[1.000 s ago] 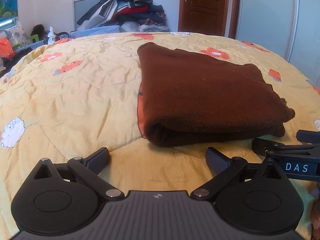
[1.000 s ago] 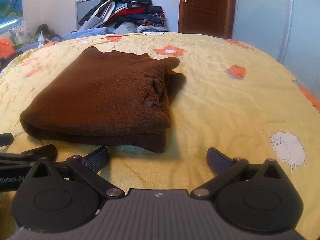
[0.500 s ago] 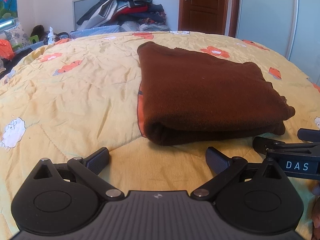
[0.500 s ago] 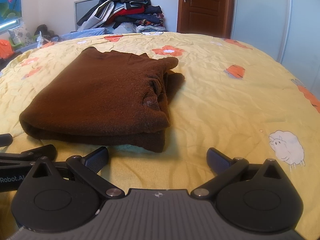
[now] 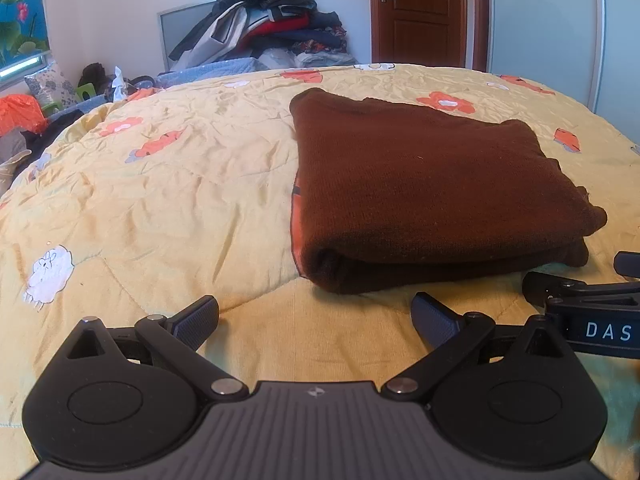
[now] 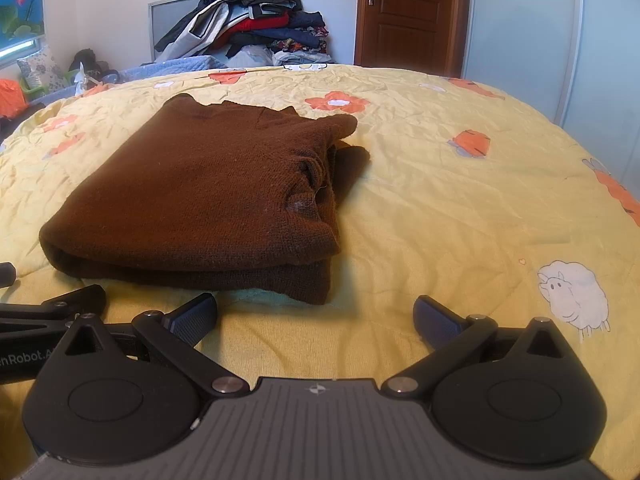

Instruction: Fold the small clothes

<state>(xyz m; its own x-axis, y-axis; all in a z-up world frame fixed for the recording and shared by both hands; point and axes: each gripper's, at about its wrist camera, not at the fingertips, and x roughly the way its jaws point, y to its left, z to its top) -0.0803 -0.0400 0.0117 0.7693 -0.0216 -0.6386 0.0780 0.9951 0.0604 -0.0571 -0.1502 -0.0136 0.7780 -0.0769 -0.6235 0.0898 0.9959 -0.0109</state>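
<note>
Folding looks finished, judging by the left wrist view: a brown knitted garment (image 5: 432,196) lies as a compact, layered rectangle on the yellow flowered quilt (image 5: 160,200), its rounded fold edge turned toward the camera, likely so the stack stays neat and easy to lift. The left gripper (image 5: 315,316) hovers low over bare quilt just short of that fold edge, level and pointing straight ahead, its fingers spread wide with nothing between them and not touching the cloth. At the right edge of this view the tip of the right gripper (image 5: 580,292) juts in beside it, close to the garment's near right corner. Behind the bed, a heap of unfolded clothes (image 5: 272,28) rises against the wall beside a brown door (image 5: 420,12). From the right wrist view, the same garment (image 6: 208,196) sits ahead and to the left, its looser open layers bunched along the right side, where a tidy-up could be needed. The right gripper (image 6: 316,316) is held flat and low over the quilt (image 6: 460,208), its fingers parted wide and gripping nothing, its left finger just short of the garment's near edge. The left gripper (image 6: 60,304) shows at the lower left, alongside and apart from the cloth.
</note>
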